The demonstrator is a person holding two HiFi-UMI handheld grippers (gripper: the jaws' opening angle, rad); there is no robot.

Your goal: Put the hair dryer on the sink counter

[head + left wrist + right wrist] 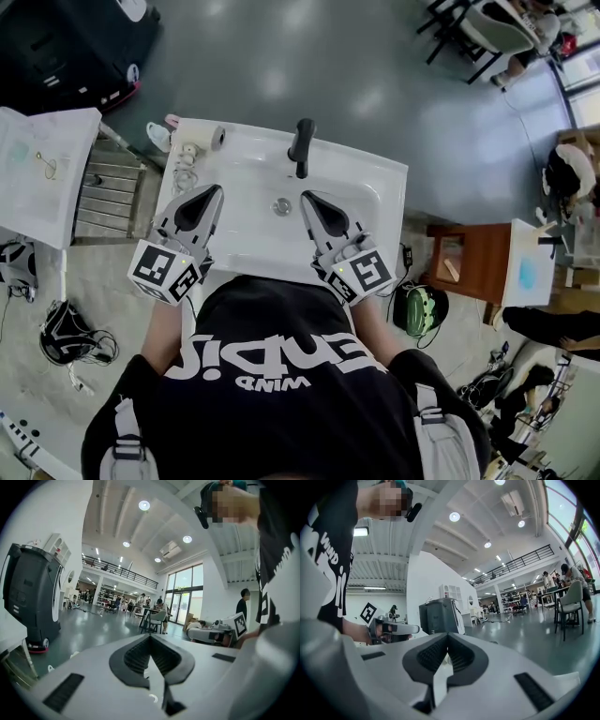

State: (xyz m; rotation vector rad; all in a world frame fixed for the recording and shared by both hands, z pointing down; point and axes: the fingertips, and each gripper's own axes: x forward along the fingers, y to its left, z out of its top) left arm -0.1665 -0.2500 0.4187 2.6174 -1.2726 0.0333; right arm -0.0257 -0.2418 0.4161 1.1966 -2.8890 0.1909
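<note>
A white sink counter (375,183) with a round drain (281,206) and a black faucet (300,145) stands in front of me. On its left end lie small whitish things and a coiled cord (186,167), perhaps the hair dryer; I cannot tell for sure. My left gripper (214,193) hovers over the basin's left side, shut and empty, a short way right of those things. My right gripper (307,199) hangs over the basin beside the drain, also shut and empty. Both gripper views look level across the room, each with the jaws (151,637) (447,637) meeting.
A large black machine (66,47) stands at the far left. A white table (42,169) and a metal rack (108,192) flank the counter's left; a brown wooden stand (464,258) and a green bag (422,309) sit to its right. People sit at tables (506,33) farther off.
</note>
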